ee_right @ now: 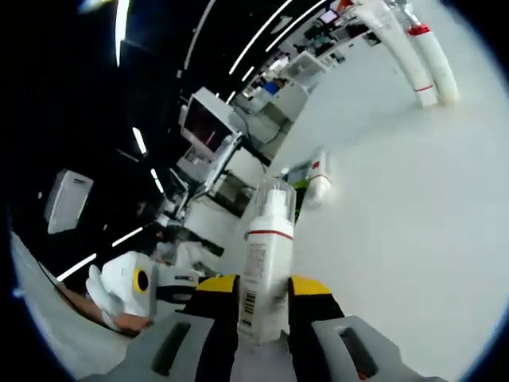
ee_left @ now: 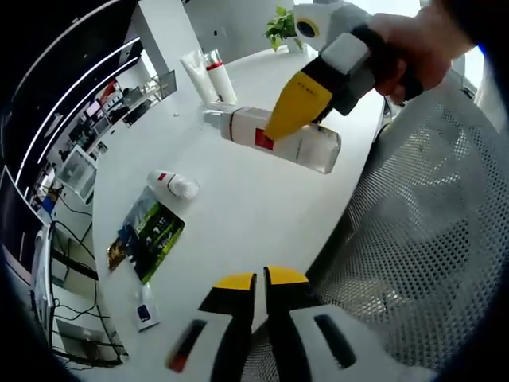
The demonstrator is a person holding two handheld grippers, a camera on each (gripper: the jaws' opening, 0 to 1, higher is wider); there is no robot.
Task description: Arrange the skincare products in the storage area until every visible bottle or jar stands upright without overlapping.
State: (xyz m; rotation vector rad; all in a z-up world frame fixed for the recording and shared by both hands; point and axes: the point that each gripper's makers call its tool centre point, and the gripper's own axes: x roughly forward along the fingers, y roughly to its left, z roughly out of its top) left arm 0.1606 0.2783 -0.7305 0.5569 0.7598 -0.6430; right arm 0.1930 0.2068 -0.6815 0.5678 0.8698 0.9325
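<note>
A big white bottle with a red label (ee_left: pixel 310 147) lies sideways over the white table (ee_left: pixel 238 215), and my right gripper (ee_left: pixel 298 103), held by a hand, is shut on it. In the right gripper view the same bottle (ee_right: pixel 266 247) sticks out between the yellow jaws of the right gripper (ee_right: pixel 264 306). I cannot tell whether it touches the table. A small white bottle with a red band (ee_left: pixel 173 185) (ee_right: pixel 318 181) lies on its side further left. Two white tubes (ee_left: pixel 208 76) (ee_right: pixel 413 56) stand upright at the far end. My left gripper (ee_left: pixel 261 280) is shut on nothing near the table's front edge.
A green printed packet (ee_left: pixel 147 231) lies flat near the small bottle, with a small sachet (ee_left: pixel 145 312) and a black-and-red stick (ee_left: pixel 184 346) nearer the edge. A grey mesh chair (ee_left: pixel 421 231) stands to the right of the table. A potted plant (ee_left: pixel 282 28) sits at the far end.
</note>
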